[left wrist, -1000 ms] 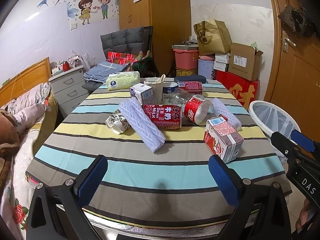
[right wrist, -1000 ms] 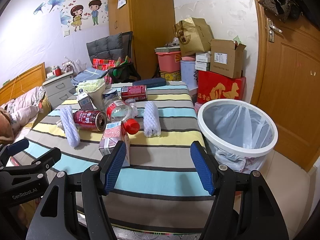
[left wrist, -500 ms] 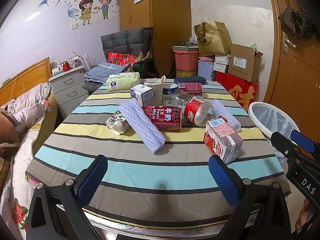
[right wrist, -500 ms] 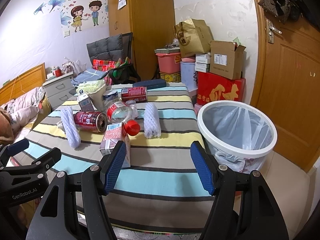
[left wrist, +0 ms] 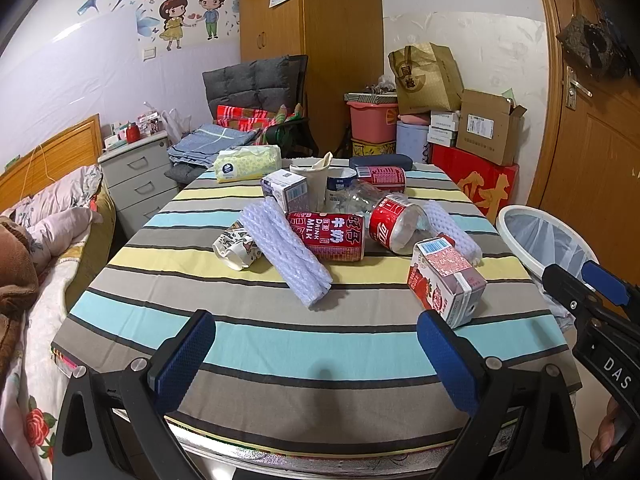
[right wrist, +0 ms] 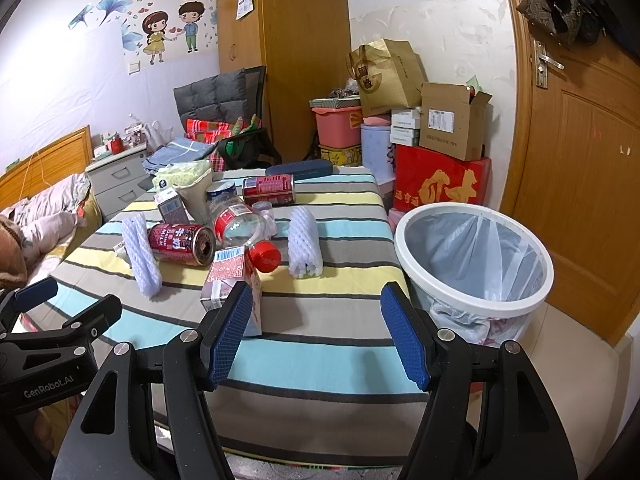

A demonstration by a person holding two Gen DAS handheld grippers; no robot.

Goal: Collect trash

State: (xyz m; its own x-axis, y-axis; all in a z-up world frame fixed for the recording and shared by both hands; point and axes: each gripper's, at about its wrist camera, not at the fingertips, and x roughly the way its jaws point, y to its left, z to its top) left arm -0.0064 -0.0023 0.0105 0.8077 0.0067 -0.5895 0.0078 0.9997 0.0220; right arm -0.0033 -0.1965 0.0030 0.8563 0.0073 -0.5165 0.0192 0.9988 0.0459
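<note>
Covering table, striped cloth (left wrist: 304,332), bedroom clutter, bin (right wrist: 476,264) beside

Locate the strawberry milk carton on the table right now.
The strawberry milk carton lies on its side at the near right of the striped table, just in front of the plastic bottle, with the white bin beyond the table's right edge.

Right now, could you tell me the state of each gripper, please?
Left gripper: open, holding nothing.
Right gripper: open, holding nothing.
</note>
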